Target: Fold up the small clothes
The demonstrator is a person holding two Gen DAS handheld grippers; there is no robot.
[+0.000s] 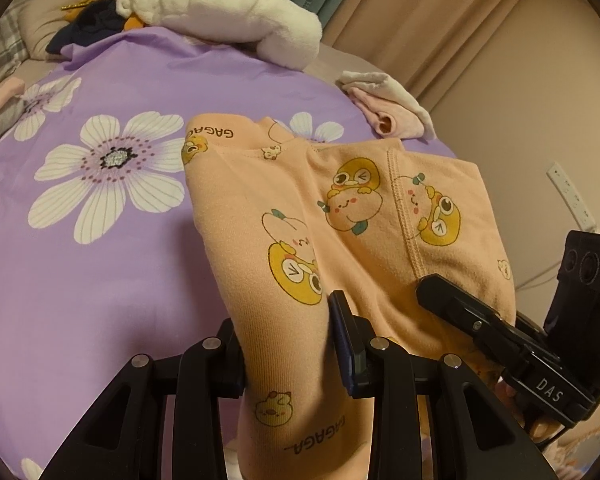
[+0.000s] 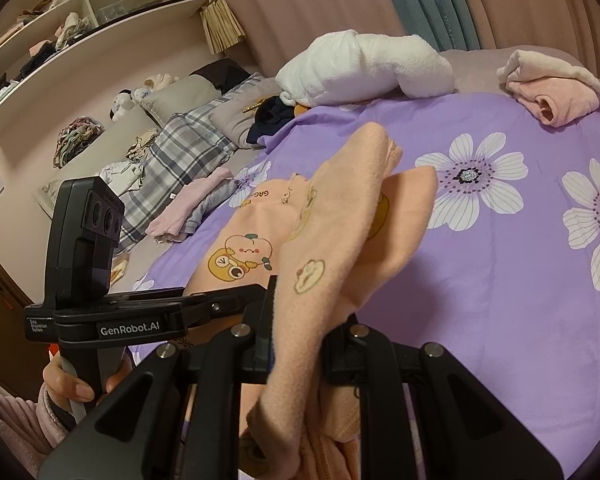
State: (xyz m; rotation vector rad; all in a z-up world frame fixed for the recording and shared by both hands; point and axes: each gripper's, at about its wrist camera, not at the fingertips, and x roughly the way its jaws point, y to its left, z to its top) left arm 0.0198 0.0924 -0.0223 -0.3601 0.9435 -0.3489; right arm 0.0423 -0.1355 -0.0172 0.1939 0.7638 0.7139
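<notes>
Peach knit printed with cartoon ducks, the small garment point(image 1: 340, 220) lies half on the purple flowered bedspread point(image 1: 100, 260) and half lifted. The left gripper point(image 1: 288, 344) is clamped narrow on one leg or sleeve of it, the right gripper point(image 2: 296, 344) likewise pinching a bunched edge. The cloth's long axis runs away from both grippers toward the white plush toy point(image 1: 220, 8). Both hold the near end, side by side, so the fold probably goes forward, near end carried over the far one.

garment point(image 1: 340, 216): peach, yellow cartoon prints; sheet point(image 1: 100, 240): purple, white flowers; towel point(image 1: 220, 8): white
</notes>
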